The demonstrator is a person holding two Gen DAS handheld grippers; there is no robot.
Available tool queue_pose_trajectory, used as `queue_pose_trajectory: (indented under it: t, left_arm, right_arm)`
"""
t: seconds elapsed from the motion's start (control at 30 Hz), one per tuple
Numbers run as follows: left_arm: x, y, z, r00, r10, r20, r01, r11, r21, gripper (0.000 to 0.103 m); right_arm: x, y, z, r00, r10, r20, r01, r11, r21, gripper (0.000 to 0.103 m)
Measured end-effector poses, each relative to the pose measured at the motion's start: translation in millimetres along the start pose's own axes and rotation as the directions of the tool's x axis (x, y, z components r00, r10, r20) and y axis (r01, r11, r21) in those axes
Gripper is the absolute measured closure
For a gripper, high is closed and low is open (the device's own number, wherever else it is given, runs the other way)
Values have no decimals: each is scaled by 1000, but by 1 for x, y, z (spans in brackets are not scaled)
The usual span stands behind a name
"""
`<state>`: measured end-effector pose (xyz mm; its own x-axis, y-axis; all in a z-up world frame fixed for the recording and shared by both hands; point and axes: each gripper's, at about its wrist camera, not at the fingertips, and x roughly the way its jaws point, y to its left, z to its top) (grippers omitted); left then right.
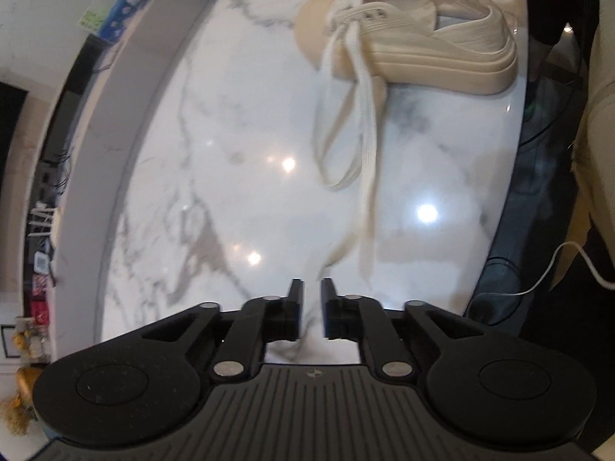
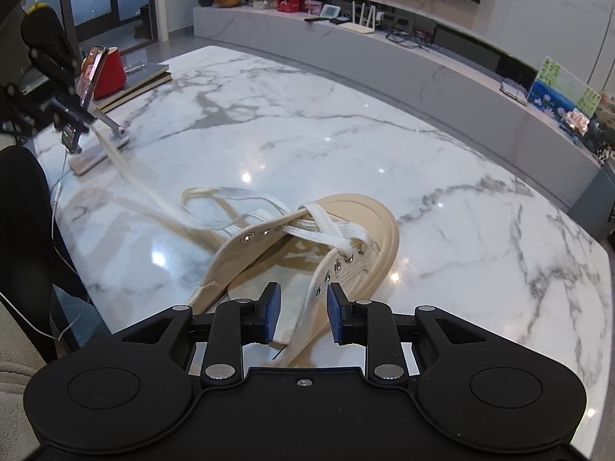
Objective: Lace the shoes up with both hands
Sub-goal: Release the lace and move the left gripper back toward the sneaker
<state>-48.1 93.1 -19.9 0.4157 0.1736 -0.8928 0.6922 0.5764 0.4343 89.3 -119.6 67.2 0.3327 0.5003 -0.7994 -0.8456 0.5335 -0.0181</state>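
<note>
While the shoe [image 2: 307, 257] lies on the marble table [image 2: 461, 176] with its toe pointing far, only its front eyelets are laced and the lace [image 1: 365, 146] trails loose, blurred, toward the left gripper [image 1: 311, 299], whose slightly parted jaws seem empty. Nearer, the right gripper [image 2: 303, 307] straddles the right eyelet flap, jaws apart, not pressing.
</note>
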Motion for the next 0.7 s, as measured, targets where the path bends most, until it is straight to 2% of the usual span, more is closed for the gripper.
queue_pose_trajectory:
  t: [0.2, 0.23, 0.3, 0.4, 0.57, 0.7]
  left_arm:
    - [6, 4, 24, 993, -1, 119, 4, 1000, -25, 89]
    - [9, 5, 34, 987, -4, 163, 8, 1000, -25, 88]
    - [12, 5, 42, 982, -7, 191, 12, 1000, -22, 85]
    - [26, 0, 66, 963, -36, 268, 35, 999, 9, 83]
    - [42, -5, 91, 949, -63, 310, 48, 997, 55, 83]
    - [58, 1, 101, 947, -47, 317, 34, 998, 46, 83]
  right_arm:
    - [2, -1, 2, 1000, -18, 2, 18, 1000, 10, 79]
    - [3, -2, 3, 1000, -17, 2, 17, 1000, 15, 79]
    - [3, -3, 4, 1000, -15, 3, 15, 1000, 25, 79]
    - [5, -3, 6, 1000, -15, -2, 16, 1000, 27, 79]
    - [7, -4, 9, 1000, -21, -12, 21, 1000, 23, 79]
    - [7, -5, 10, 1000, -17, -14, 18, 1000, 24, 79]
